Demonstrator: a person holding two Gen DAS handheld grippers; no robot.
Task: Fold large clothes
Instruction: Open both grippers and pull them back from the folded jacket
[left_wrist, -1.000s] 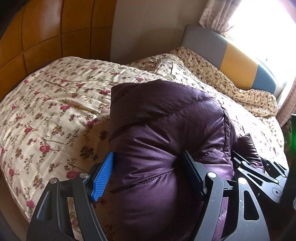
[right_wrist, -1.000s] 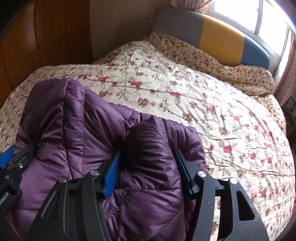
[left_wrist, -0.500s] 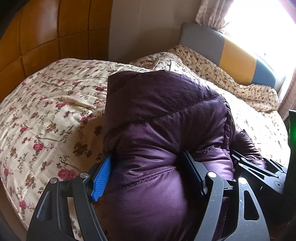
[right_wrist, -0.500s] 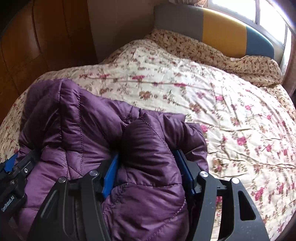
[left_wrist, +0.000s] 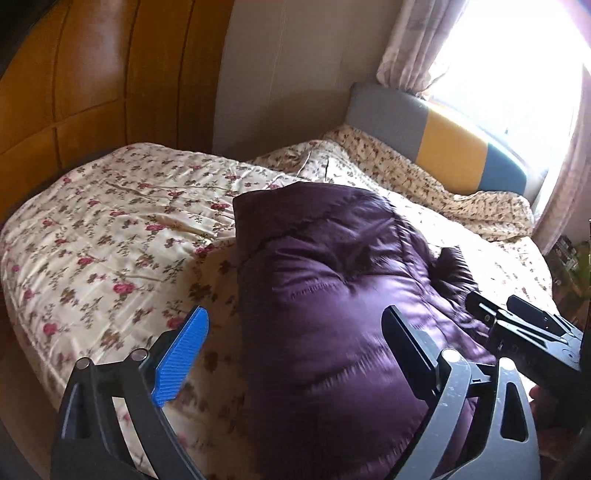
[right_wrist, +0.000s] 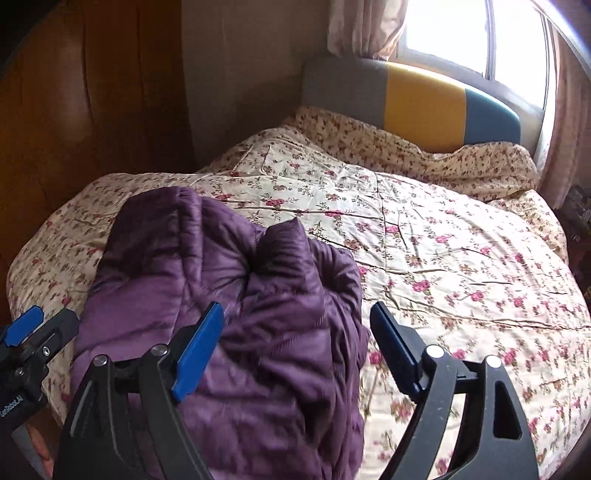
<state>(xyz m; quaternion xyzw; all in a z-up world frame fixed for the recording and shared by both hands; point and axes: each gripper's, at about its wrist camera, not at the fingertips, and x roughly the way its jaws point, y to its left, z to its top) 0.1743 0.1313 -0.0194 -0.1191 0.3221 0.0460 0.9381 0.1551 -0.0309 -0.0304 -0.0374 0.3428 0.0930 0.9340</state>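
Note:
A purple quilted puffer jacket (left_wrist: 332, 280) lies bunched on the near part of the floral bedspread (left_wrist: 122, 236). It also shows in the right wrist view (right_wrist: 236, 295), left of centre. My left gripper (left_wrist: 295, 347) is open above the jacket's near end, holding nothing. My right gripper (right_wrist: 297, 339) is open too, over the jacket's right edge, holding nothing. The right gripper shows at the lower right of the left wrist view (left_wrist: 517, 328). The left gripper shows at the left edge of the right wrist view (right_wrist: 26, 343).
The bed has a grey, yellow and blue headboard (right_wrist: 417, 99) under a bright window (right_wrist: 480, 37) with curtains. Wooden panelling (left_wrist: 74, 74) runs along the left side. The bedspread (right_wrist: 443, 258) spreads wide to the right of the jacket.
Both grippers were shut on the jacket and holding it up. Now both have opened and pulled back, and the jacket has dropped onto the bed.

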